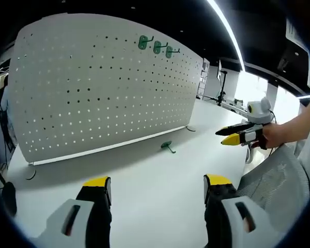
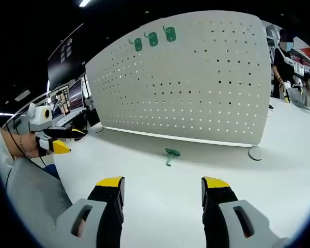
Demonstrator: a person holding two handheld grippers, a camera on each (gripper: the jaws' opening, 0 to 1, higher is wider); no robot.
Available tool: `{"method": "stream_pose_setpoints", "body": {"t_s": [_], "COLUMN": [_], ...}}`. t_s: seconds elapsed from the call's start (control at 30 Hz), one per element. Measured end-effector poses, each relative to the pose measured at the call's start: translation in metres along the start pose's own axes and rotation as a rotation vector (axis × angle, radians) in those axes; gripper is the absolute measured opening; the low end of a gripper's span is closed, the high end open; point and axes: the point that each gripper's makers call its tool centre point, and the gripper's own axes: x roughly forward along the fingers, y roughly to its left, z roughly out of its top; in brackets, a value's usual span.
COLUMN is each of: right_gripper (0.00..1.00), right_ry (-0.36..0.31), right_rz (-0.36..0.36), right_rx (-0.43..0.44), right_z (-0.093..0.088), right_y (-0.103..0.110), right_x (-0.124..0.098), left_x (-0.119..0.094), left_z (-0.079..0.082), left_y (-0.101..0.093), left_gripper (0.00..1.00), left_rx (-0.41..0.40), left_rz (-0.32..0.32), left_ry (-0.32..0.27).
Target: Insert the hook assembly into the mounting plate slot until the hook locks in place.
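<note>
A white perforated mounting plate [image 1: 98,88] stands upright on the white table [image 1: 155,175], with three green hooks [image 1: 155,46] mounted near its top edge. One loose green hook assembly [image 1: 168,147] lies on the table just in front of the plate's base. My left gripper [image 1: 157,188] is open and holds nothing, well short of the hook. The right gripper [image 1: 231,135] comes in from the right, held by a hand. In the right gripper view, the plate [image 2: 196,77], its mounted hooks [image 2: 152,39] and the loose hook [image 2: 170,154] show ahead of my open, unladen right gripper [image 2: 163,188]. The left gripper [image 2: 64,140] is at the left.
The plate rests on round feet [image 2: 256,153] at its ends. A grey mesh chair back [image 1: 279,175] is close on the right of the left gripper view. Monitors [image 2: 72,95] stand behind the plate's left end, and people [image 2: 284,62] stand beyond its right end.
</note>
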Motion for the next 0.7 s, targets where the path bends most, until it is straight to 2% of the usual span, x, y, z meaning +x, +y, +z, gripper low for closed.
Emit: {"method": "stream_pose_setpoints", "body": {"t_s": [0.23,0.43,0.7], "right_gripper": [0.58,0.58,0.58], "right_ry": [-0.001,-0.002,0.001], "right_rz": [0.004,0.005,0.012], "right_rx": [-0.003,-0.002,0.002], "right_z": [0.001,0.001,0.001], "right_y": [0.002,0.002,0.004], "right_x": [0.0,-0.001,0.0], "left_x": [0.01,0.018,0.028], "left_z": [0.007,0.007,0.012], "left_y": [-0.003,-0.005,-0.007], "left_gripper": [0.75,0.76,0.77], "left_rx": [0.022,0.095,0.162], "left_rz": [-0.025,-0.065,-0.116], "left_ry": [0.008,0.061,0.101]}}
